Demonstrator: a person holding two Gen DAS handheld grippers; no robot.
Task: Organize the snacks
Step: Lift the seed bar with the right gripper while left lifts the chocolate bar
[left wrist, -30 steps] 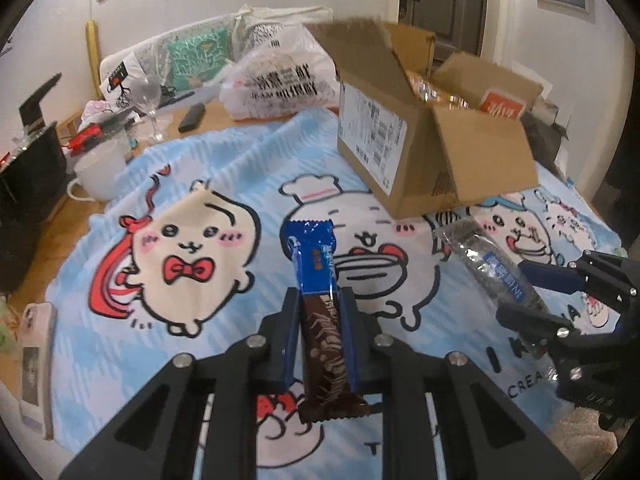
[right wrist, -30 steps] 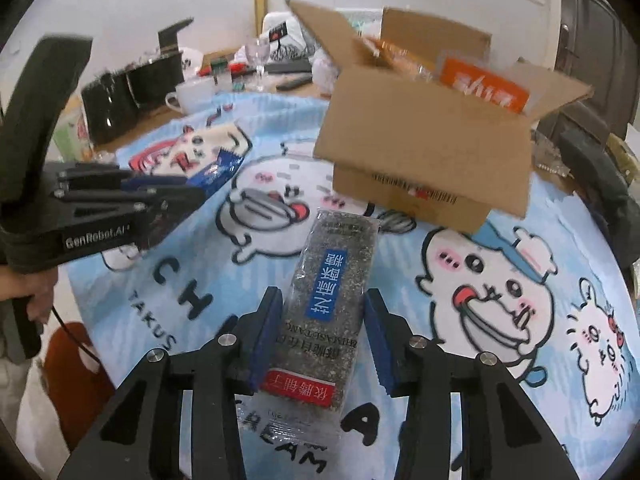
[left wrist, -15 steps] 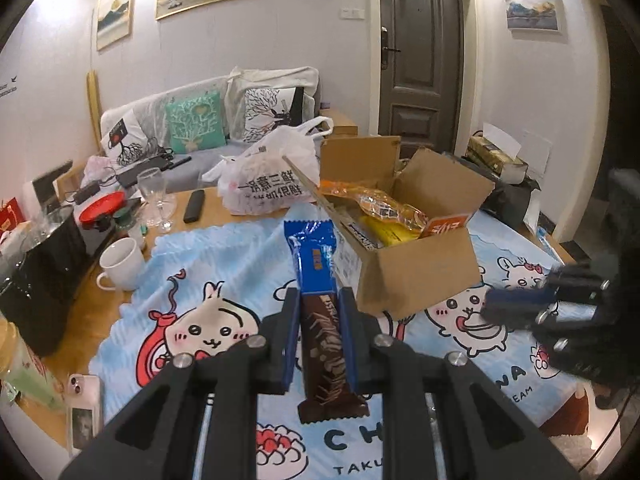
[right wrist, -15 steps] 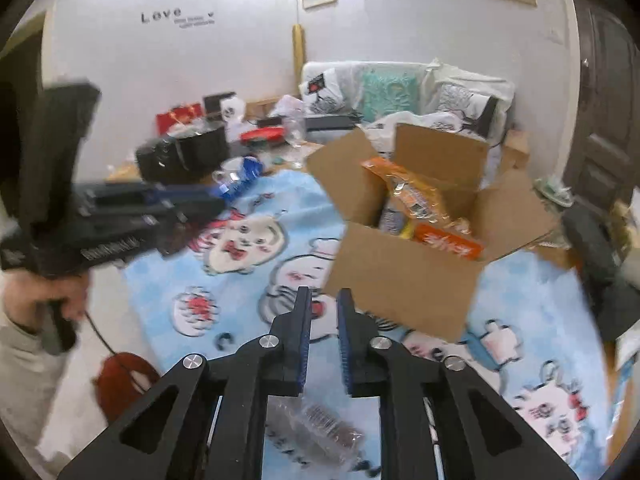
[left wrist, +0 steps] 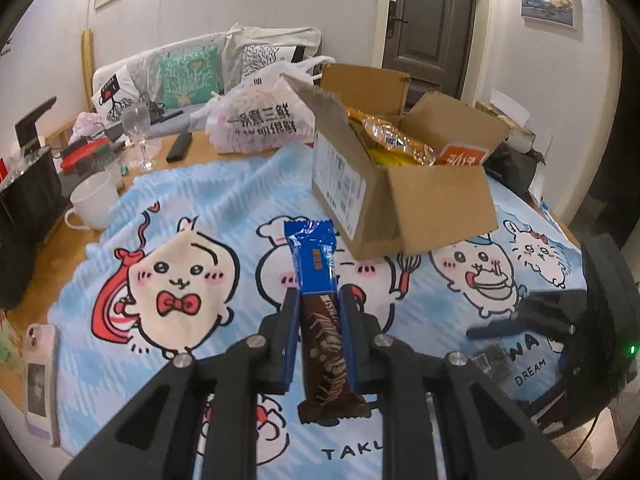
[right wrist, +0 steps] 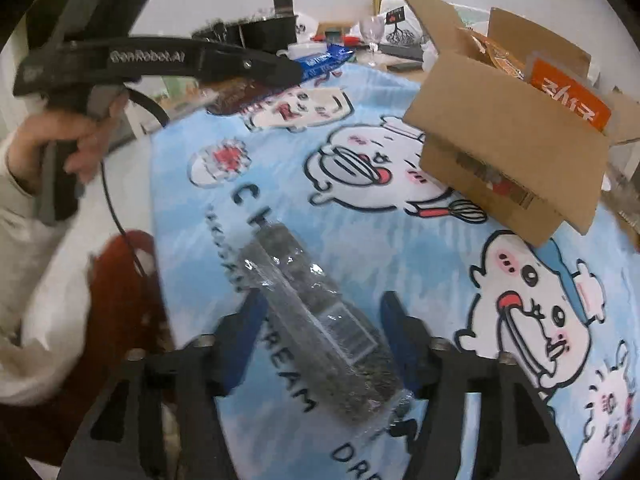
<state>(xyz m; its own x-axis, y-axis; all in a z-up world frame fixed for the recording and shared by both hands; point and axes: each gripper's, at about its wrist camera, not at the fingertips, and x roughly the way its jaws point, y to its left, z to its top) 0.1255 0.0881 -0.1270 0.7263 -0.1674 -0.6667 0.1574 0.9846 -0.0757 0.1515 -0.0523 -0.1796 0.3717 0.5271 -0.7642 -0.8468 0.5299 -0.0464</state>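
Nearest the left wrist camera, a chocolate bar [left wrist: 318, 320] is pinched between the blue pads of the left gripper [left wrist: 319, 312]. Its long axis runs straight along the fingers: the brown end hangs back toward the camera, and the blue end points forward toward the cardboard box [left wrist: 404, 184]. The bar is held above the cartoon-printed cloth [left wrist: 224, 208], not resting on it.

In the right wrist view, the right gripper [right wrist: 322, 316] is spread wide, and a clear-wrapped dark snack pack [right wrist: 320, 320] lies flat on the cloth between the fingers. No contact with either pad can be made out. The pack's long axis is set on a diagonal — far end up and to the left, near end down and to the right, barcode face up — so it is skewed against the line of the fingers.

Farther off, the box stands open with orange and yellow packets already inside. The step in hand is judged to be the gathering of loose snacks for the box. For the left side, a carry forward and over the open flaps is called for. For the right — a turn of the wrist to square the fingers across the pack's narrow width, then closure on it.
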